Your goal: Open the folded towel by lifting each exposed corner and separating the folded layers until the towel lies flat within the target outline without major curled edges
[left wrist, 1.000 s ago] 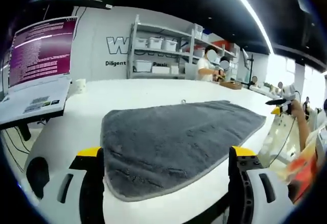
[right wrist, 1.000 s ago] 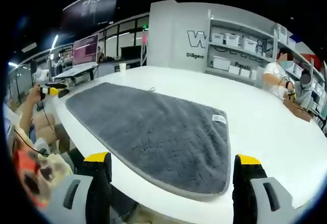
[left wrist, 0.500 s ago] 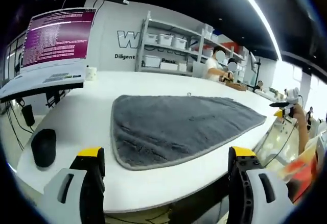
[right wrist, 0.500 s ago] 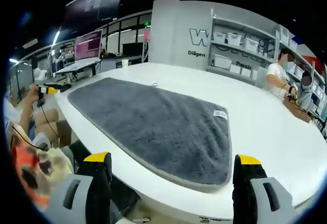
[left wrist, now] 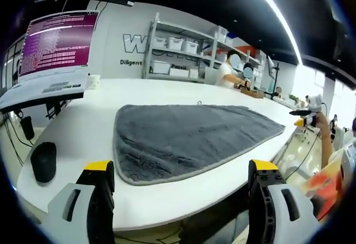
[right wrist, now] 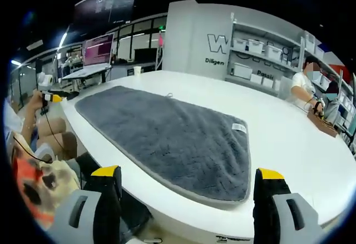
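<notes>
Left gripper (left wrist: pixel 181 191): jaws wide apart, nothing between, off table edge. Right gripper (right wrist: pixel 186 197): jaws wide, nothing held, also short of edge. Grey towel (left wrist: pixel 186 138) spread flat on white table (left wrist: pixel 83 127), near front rim; white label (right wrist: pixel 239 128) at one edge. Black mouse (left wrist: pixel 43 162) left of towel. Monitor (left wrist: pixel 53 46) beyond; shelves (right wrist: pixel 261 58) behind.

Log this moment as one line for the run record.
towel: spread flat on white table | left gripper: open, off towel | right gripper: open, off towel | label: showing
</notes>
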